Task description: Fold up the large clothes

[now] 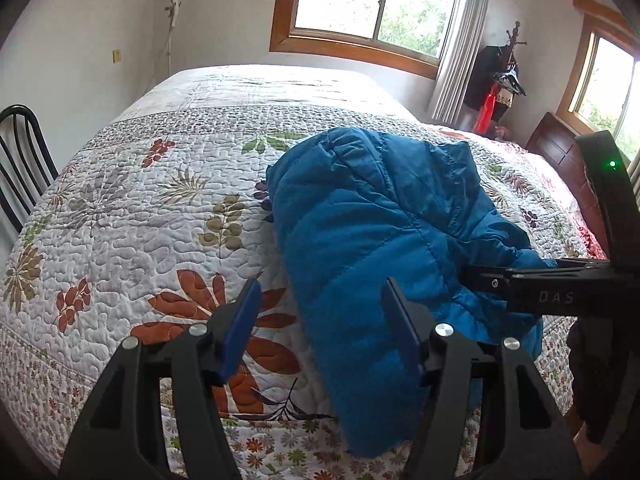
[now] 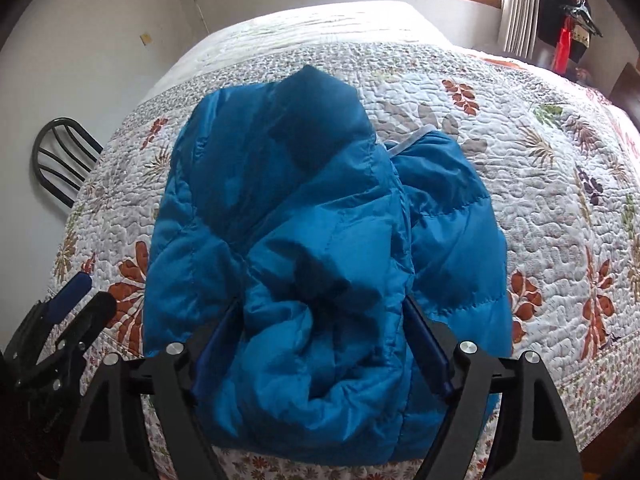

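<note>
I have the puffy blue quilted jacket point(image 2: 304, 216) lying bunched on the white floral-print quilted bedspread point(image 1: 132, 216), near the bed's front edge. Through the right wrist camera, my right gripper point(image 2: 324, 344) stands wide, its blue-padded fingers point(image 2: 428, 344) straddling a rumpled fold of the jacket at 6 o'clock; the fabric bulges up between the pads and seems to brush them, but I can't tell whether they press on it. From the left wrist view, my left gripper point(image 1: 320, 328) is partly open: one pad sits over the bedspread at about 7 o'clock, the other over the jacket's near edge at 5 o'clock, and nothing is clamped between them. In that same view the right gripper's black body reaches in from 3 o'clock onto the jacket. A black metal chair point(image 1: 20, 168) stands at 9 o'clock beside the bed, and a wood-framed window point(image 1: 368, 4) is at 12 o'clock.
</note>
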A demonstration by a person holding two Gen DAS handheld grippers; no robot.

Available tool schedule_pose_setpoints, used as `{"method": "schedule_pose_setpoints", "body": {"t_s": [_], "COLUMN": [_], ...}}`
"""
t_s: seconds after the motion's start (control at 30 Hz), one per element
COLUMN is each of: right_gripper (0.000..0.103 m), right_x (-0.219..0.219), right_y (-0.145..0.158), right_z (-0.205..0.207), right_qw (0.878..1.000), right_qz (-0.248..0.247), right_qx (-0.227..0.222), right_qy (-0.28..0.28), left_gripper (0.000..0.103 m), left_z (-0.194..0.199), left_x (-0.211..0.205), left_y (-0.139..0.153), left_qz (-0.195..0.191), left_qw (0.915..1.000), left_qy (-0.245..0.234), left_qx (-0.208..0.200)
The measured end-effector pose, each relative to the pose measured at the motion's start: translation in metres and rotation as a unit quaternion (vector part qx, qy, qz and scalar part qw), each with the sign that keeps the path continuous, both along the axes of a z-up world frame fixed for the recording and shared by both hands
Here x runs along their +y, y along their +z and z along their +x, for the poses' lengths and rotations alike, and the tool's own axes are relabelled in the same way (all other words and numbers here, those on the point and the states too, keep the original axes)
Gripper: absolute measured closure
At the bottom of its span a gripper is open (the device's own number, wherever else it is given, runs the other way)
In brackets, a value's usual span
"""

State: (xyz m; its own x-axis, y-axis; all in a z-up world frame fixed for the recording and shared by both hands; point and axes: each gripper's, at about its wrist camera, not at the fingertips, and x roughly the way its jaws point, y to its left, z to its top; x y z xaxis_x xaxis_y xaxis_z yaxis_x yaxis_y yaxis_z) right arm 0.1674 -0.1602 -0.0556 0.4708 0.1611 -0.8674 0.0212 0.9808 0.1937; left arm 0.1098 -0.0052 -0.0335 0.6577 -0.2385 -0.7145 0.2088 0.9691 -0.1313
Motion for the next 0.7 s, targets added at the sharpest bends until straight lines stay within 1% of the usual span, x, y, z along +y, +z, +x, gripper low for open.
{"method": "schedule_pose_setpoints", "body": {"t_s": [0.03, 0.07, 0.1, 0.13, 0.17, 0.2, 0.27, 0.4, 0.47, 0.53, 0.63, 0.7], "right_gripper": [0.023, 0.028, 0.041, 0.047, 0.06, 0.069, 0.074, 0.077, 0.078, 0.078, 0.077, 0.078], "right_x": [-0.002, -0.003, -0.004, -0.003, -0.002, 0.0, 0.005, 0.004, -0.002, -0.014, -0.041, -0.063], "right_y": [-0.003, -0.005, -0.005, -0.003, 0.0, 0.006, 0.02, 0.057, 0.076, 0.089, 0.094, 0.085], "right_z": [0.004, 0.007, 0.009, 0.01, 0.009, 0.007, 0.001, -0.02, -0.038, -0.055, -0.07, -0.074], "right_qw": [1.0, 1.0, 0.999, 0.999, 0.999, 0.998, 0.997, 0.992, 0.989, 0.986, 0.985, 0.986], "right_qz": [0.01, 0.021, 0.032, 0.038, 0.045, 0.05, 0.051, 0.059, 0.049, 0.048, 0.052, 0.052], "right_qx": [0.003, 0.005, 0.004, 0.0, -0.007, -0.016, -0.038, -0.091, -0.126, -0.15, -0.165, -0.16], "right_qy": [0.001, 0.004, 0.012, 0.02, 0.026, 0.034, 0.052, 0.069, 0.063, 0.049, 0.014, -0.015], "left_gripper": [0.041, 0.041, 0.041, 0.041, 0.041, 0.041, 0.041, 0.041, 0.041, 0.041, 0.041, 0.042], "left_z": [0.001, 0.003, 0.003, 0.004, 0.004, 0.005, 0.006, 0.004, 0.002, 0.0, 0.0, -0.001], "left_x": [0.001, 0.001, 0.001, 0.001, 0.001, 0.001, 0.001, -0.005, -0.01, -0.017, -0.033, -0.047], "left_y": [-0.001, -0.001, -0.001, -0.001, -0.002, -0.002, -0.003, 0.002, 0.006, 0.01, 0.012, 0.012], "left_qz": [0.001, 0.001, 0.001, 0.002, 0.004, 0.005, 0.005, -0.001, -0.002, -0.003, -0.004, -0.003], "left_qw": [1.0, 1.0, 1.0, 1.0, 1.0, 0.9999, 0.9999, 1.0, 1.0, 0.9999, 0.9996, 0.9991], "left_qy": [0.002, 0.003, 0.003, 0.005, 0.007, 0.008, 0.009, 0.005, 0.001, -0.007, -0.024, -0.04], "left_qx": [0.001, 0.002, 0.003, 0.003, 0.004, 0.004, 0.006, 0.001, -0.004, -0.01, -0.013, -0.01]}}
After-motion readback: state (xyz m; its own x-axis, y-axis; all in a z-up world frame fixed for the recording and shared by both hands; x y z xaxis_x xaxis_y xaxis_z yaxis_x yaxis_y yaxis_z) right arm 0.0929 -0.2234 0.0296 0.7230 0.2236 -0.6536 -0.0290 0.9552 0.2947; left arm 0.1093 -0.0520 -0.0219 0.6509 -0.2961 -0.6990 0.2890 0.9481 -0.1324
